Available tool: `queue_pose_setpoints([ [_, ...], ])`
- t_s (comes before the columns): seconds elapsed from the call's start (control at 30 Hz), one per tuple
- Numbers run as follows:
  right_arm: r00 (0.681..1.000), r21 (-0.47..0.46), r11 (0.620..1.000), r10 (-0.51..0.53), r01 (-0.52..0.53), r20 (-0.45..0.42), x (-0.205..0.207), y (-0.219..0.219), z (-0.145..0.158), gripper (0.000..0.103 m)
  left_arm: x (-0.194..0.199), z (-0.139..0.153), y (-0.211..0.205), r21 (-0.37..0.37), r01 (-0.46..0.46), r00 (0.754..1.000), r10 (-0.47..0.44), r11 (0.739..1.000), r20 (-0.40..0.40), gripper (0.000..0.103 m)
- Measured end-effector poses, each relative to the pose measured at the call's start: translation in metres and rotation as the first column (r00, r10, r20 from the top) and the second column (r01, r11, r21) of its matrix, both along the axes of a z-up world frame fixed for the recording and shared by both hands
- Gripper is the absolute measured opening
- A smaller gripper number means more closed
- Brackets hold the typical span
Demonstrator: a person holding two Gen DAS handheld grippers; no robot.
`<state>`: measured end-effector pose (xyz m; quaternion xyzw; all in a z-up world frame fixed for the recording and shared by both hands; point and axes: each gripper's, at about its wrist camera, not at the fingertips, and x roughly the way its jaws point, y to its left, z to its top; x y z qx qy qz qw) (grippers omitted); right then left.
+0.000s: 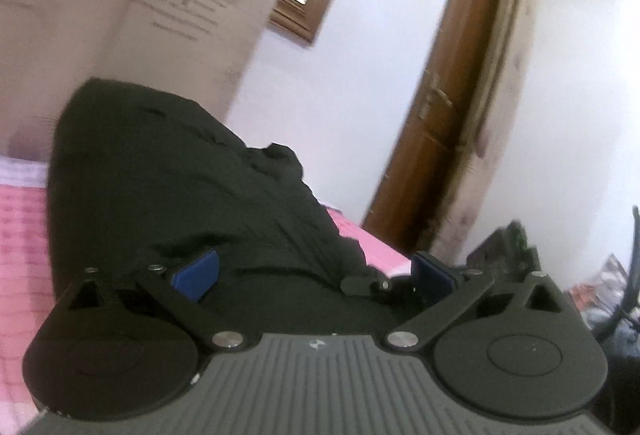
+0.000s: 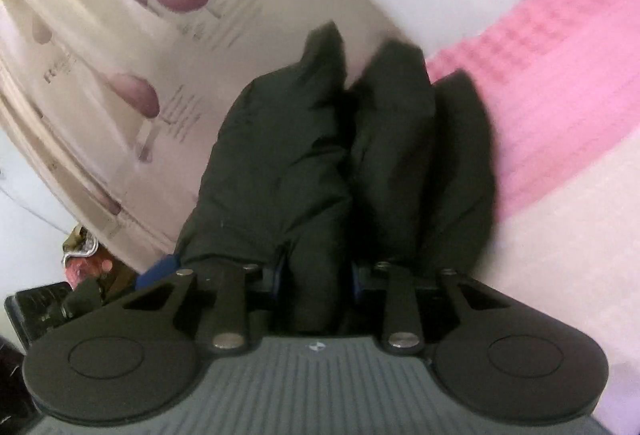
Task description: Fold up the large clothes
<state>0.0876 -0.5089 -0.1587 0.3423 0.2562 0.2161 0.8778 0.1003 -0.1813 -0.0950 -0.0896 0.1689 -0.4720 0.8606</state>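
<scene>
The bed (image 1: 24,227), covered in pink, is seen at the left edge of the left wrist view and at the upper right of the right wrist view, and the dark garment (image 1: 180,187) is raised above it in both. In the left wrist view the garment fills the centre-left of the frame, draped down over the left gripper (image 1: 316,275); its bulk runs from the upper left towards the lower centre. The left gripper's fingers are spread wide, one blue pad (image 1: 198,273) half buried in cloth, the other (image 1: 432,275) standing clear; nothing is seen to be pinched. In the right wrist view the garment (image 2: 304,163) rises straight ahead in three bunched folds, its long axis running up the frame. The right gripper (image 2: 316,279) is closed down on the middle fold. So the hold is judged to lie with the right gripper, and the left is the one needing a fresh edge, directly ahead of it.
</scene>
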Motion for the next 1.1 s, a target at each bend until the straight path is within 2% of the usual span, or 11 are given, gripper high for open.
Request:
queue_pose_setpoints([
  [0.17,1.000,-0.048,0.999,-0.002,0.002,0.003,0.000,-0.008,0.011,0.030,-0.004,-0.007,-0.022,0.010,0.052,0.999,-0.052,0.999,0.009,0.103],
  [0.3,0.998,-0.072,0.996,-0.061,0.062,0.017,-0.005,-0.023,0.017,0.051,-0.004,-0.019,-0.027,0.013,0.059,0.998,-0.059,0.998,-0.005,0.103],
  [0.4,0.984,-0.185,0.970,-0.140,0.158,0.109,-0.011,-0.022,0.050,0.054,-0.004,-0.025,-0.023,-0.008,0.057,0.998,-0.057,0.998,-0.016,0.103],
  [0.5,0.979,-0.345,0.934,-0.019,0.089,0.201,0.011,0.012,0.090,0.053,-0.004,-0.027,-0.023,-0.024,0.058,0.998,-0.059,0.998,-0.024,0.103],
  [0.6,0.959,-0.565,0.825,0.156,0.005,0.236,0.047,0.069,0.112,0.052,-0.005,-0.028,-0.025,-0.020,0.056,0.998,-0.057,0.998,-0.019,0.103],
  [0.7,0.943,-0.762,0.647,0.277,-0.041,0.184,0.080,0.113,0.107,0.046,-0.007,-0.030,-0.027,0.008,0.055,0.999,-0.055,0.998,0.003,0.103],
  [0.73,0.945,-0.815,0.578,0.285,-0.035,0.162,0.088,0.120,0.099,0.045,-0.007,-0.030,-0.027,0.015,0.055,0.998,-0.055,0.998,0.008,0.103],
  [0.77,0.949,-0.843,0.537,0.280,-0.028,0.147,0.095,0.120,0.092,0.045,-0.008,-0.031,-0.028,0.023,0.056,0.998,-0.057,0.998,0.011,0.103],
  [0.93,0.988,-0.798,0.602,0.107,0.023,0.109,0.101,0.074,0.064,0.047,-0.009,-0.034,-0.028,0.037,0.069,0.997,-0.070,0.997,0.025,0.103],
  [1.0,0.993,-0.737,0.676,0.079,0.015,0.092,0.094,0.060,0.050,0.047,-0.010,-0.036,-0.028,0.044,0.084,0.996,-0.085,0.996,0.022,0.103],
  [1.1,0.990,-0.762,0.646,0.076,0.043,0.120,0.083,0.066,0.037,0.046,-0.010,-0.036,-0.030,0.066,0.087,0.996,-0.088,0.994,0.007,0.103],
])
